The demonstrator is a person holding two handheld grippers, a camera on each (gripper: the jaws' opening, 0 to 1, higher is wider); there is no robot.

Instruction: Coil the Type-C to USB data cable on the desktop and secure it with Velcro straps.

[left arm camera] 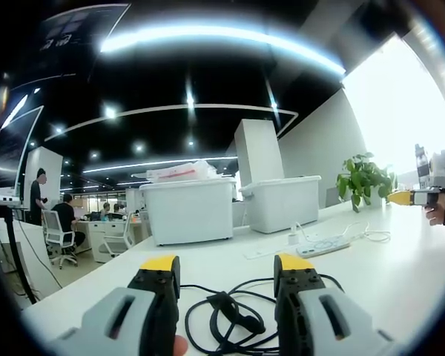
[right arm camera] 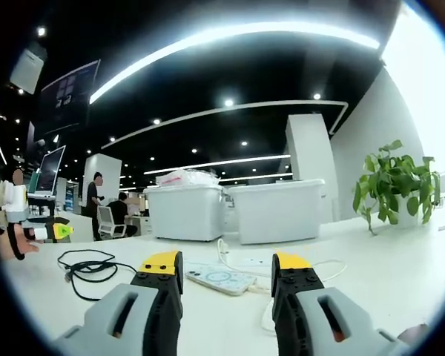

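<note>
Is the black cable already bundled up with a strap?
No, the black cable lies in loose loops on the white desk, with no strap around it.

A white counter is seen across the lower frame. On it are laid a black cable, a power strip, two white bins and a potted plant.

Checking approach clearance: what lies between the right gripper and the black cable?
In the right gripper view, bare white desktop separates the right gripper from the loosely coiled black cable.
</note>
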